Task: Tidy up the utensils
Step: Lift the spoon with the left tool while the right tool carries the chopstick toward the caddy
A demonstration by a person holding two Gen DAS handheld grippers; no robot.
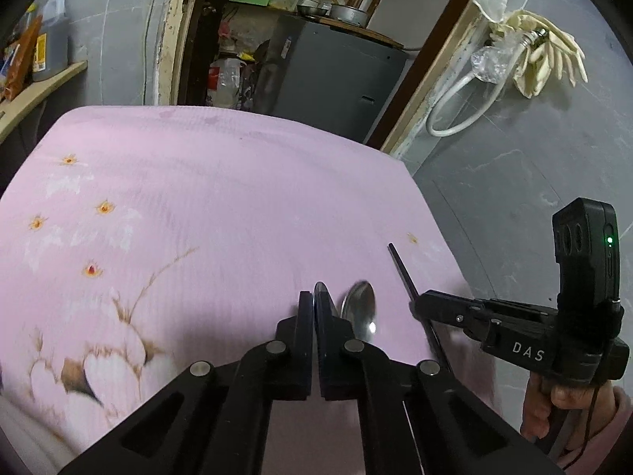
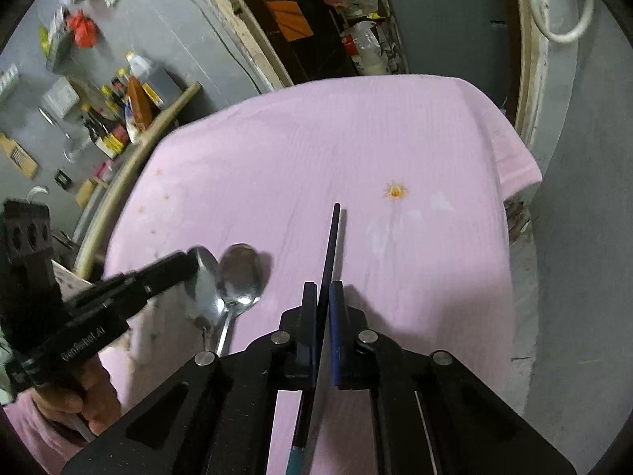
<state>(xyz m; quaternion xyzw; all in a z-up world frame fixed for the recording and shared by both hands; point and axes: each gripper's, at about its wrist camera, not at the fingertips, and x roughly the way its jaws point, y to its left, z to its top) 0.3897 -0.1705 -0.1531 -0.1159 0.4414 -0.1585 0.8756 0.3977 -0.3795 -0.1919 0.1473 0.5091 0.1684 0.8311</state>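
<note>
- Tongs first: my left tongs (image 1: pixel 314 297) are closed on a spoon (image 2: pixel 199 277); from the left wrist I see only its thin bowl edge poking up between the pads, and from the right wrist the bowl shows at the tip of the tongs.
- My right tongs (image 2: pixel 323 289) are clamped on a dark chopstick (image 2: pixel 331 245), which runs forward out of the pads and back under the rig; its near end looks teal.
- I see a second thin dark line just beside the chopstick; I cannot tell whether it is another stick or a shadow.
- A second spoon (image 1: pixel 359 308) lies on the pink floral cloth (image 1: pixel 198 198), bowl up, just beside the held spoon and on its right as both wrists see it; from the right wrist its handle runs back toward me.
- From the right wrist the two spoon bowls are close together or touching; I cannot say which.
- The chopstick is to the right of both spoons, near the right edge of the surface.
- A hand (image 1: pixel 569 399) in a pink sleeve grips the handle of the right tongs; another hand (image 2: pixel 75 403) grips the left.
- Beyond the cloth I see a grey cabinet (image 1: pixel 336 67) and pale rubber gloves (image 1: pixel 550 55) hanging on the wall.
</note>
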